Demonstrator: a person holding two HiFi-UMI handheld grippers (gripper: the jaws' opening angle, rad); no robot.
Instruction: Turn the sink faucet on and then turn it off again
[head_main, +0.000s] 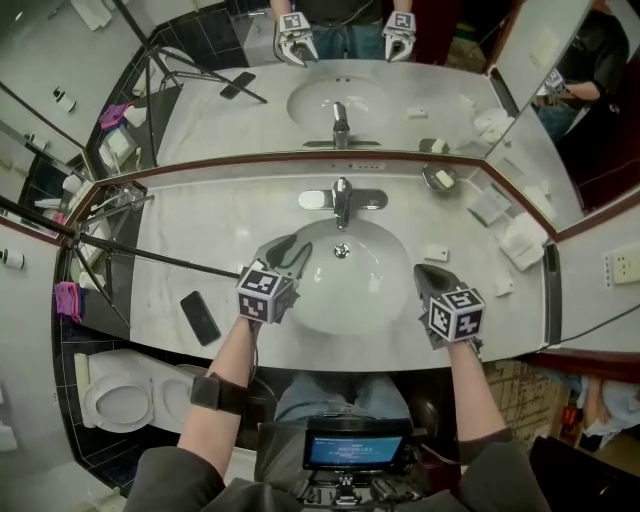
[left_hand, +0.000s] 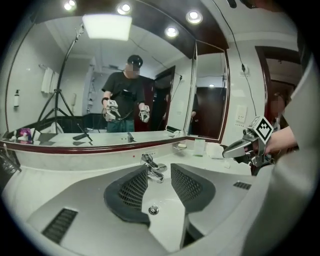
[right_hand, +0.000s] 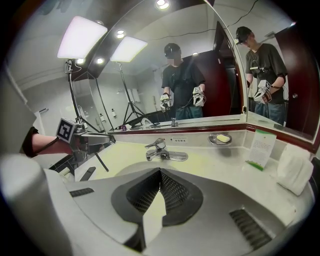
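You are holding both grippers over the white countertop (head_main: 200, 225), one at each side of the sink basin (head_main: 385, 300). Your left gripper (head_main: 288, 250) is hanging released, jaws apart with nothing between the pads. The faucet (left_hand: 152, 170) is sitting ahead of it, seen through the gap, untouched. Your right gripper (head_main: 422, 270) is clenched on nothing, tips together, and is also pointing toward the faucet. A dark phone (head_main: 200, 317) is lying left of the left gripper, and a soap dish (right_hand: 220, 138) is sitting ahead of the right gripper, slightly to its right.
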